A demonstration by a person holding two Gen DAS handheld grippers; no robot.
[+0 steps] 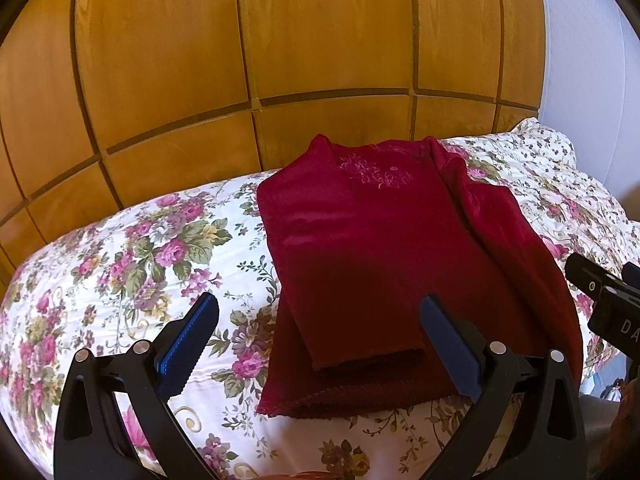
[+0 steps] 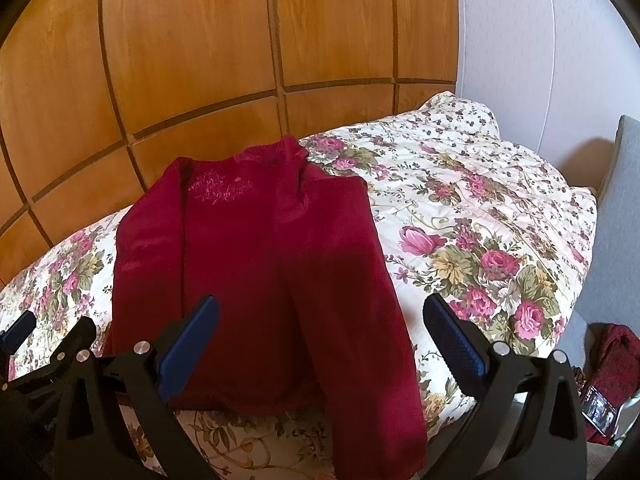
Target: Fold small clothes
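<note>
A dark red velvet top [image 1: 372, 248] with pink embroidery on the chest lies flat on a floral bedspread [image 1: 132, 264]. Its left sleeve is folded in over the body; its right sleeve [image 2: 360, 320] lies straight down toward the bed's near edge. My left gripper [image 1: 320, 320] is open and empty above the top's hem. My right gripper [image 2: 320, 320] is open and empty above the top's lower right part. The right gripper's body shows at the right edge of the left wrist view [image 1: 608, 304]; the left gripper shows at the left edge of the right wrist view [image 2: 16, 332].
A wooden panelled wall [image 1: 280, 60] runs behind the bed. A white wall [image 2: 520, 40] stands at the right. A grey cushion [image 2: 616, 220], a dark red garment [image 2: 616, 360] and a phone [image 2: 600, 408] lie beside the bed at the right.
</note>
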